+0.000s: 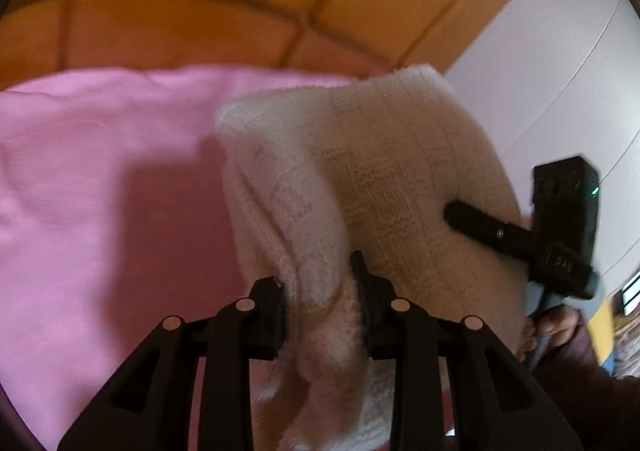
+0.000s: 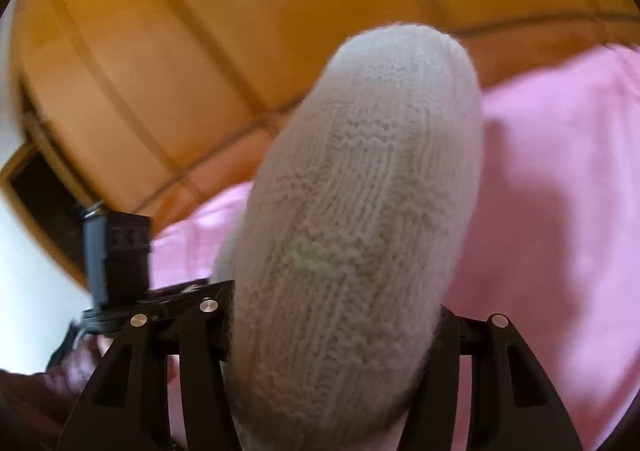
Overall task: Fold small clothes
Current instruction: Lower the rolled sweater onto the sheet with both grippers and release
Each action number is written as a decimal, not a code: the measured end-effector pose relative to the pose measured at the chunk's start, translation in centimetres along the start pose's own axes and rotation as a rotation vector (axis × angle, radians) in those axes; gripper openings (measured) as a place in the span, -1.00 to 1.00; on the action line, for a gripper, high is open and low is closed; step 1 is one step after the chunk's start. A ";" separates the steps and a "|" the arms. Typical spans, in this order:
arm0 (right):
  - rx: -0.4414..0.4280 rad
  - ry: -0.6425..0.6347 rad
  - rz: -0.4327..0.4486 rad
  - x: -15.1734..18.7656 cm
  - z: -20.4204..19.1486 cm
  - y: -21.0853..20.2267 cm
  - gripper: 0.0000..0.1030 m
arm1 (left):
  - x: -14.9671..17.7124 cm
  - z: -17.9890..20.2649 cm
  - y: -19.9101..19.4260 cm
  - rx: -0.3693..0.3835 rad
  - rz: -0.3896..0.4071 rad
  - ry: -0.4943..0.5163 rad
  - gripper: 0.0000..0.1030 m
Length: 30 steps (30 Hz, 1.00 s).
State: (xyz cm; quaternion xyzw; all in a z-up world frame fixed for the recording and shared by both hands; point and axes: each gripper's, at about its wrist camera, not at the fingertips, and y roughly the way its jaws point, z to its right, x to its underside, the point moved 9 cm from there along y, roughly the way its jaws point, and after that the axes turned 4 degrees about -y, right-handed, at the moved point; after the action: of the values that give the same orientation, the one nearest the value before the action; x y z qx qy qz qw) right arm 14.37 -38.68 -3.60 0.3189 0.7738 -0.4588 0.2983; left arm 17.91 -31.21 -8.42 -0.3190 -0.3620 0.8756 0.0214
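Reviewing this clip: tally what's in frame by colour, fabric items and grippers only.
White: 1, the knitted sock, clamped by both grippers and lifted above the sheet.
Pink: 1, the sheet spread underneath.
Black: 2, the left gripper and the right gripper, each shut on the sock.
Total: 4.

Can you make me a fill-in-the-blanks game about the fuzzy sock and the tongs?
1. The knitted sock is the color ____.
2. The sheet under it is ____.
3. The left tongs are ____ on the sock.
4. The right tongs grip the same ____.

Missing words: white; pink; shut; sock
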 end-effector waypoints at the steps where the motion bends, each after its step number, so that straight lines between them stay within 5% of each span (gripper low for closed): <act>1: 0.040 0.024 -0.017 0.6 2.1 0.0 0.05 | 0.4 0.0 2.0 -0.039 -0.044 -0.005 -0.46; 4: 0.156 0.109 -0.095 4.1 8.1 0.6 0.22 | 0.7 0.6 5.4 -0.114 -0.068 0.026 -0.32; 9: 0.177 0.208 -0.026 6.2 10.0 -0.8 0.66 | 0.8 1.2 4.0 -0.196 -0.024 0.075 -0.20; 14: 0.336 0.089 0.040 4.1 10.0 -5.9 0.59 | 0.3 2.2 0.7 -0.279 0.077 0.141 -0.18; 16: 0.374 0.049 0.078 3.0 9.2 -7.7 0.29 | 0.4 2.3 0.1 -0.308 0.095 0.167 -0.21; 18: 0.398 0.006 0.098 2.1 7.6 -8.6 0.21 | 0.9 2.4 -0.1 -0.346 0.119 0.184 -0.21; 22: 0.440 -0.068 0.031 2.9 5.4 -5.5 0.16 | 1.2 1.3 1.2 -0.413 0.078 0.152 -0.17; 25: 0.616 -0.137 -0.068 5.3 5.8 -1.4 0.20 | 0.9 0.3 2.2 -0.452 0.074 0.139 -0.02; 30: 0.722 -0.148 -0.018 5.3 5.7 -0.9 0.20 | 0.8 0.4 1.2 -0.456 0.104 0.115 0.00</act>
State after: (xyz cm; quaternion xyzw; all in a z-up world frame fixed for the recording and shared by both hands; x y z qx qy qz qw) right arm 11.33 -43.02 -9.44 0.3627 0.5412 -0.7267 0.2179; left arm 17.29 -32.08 -9.40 -0.3830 -0.5317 0.7516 -0.0758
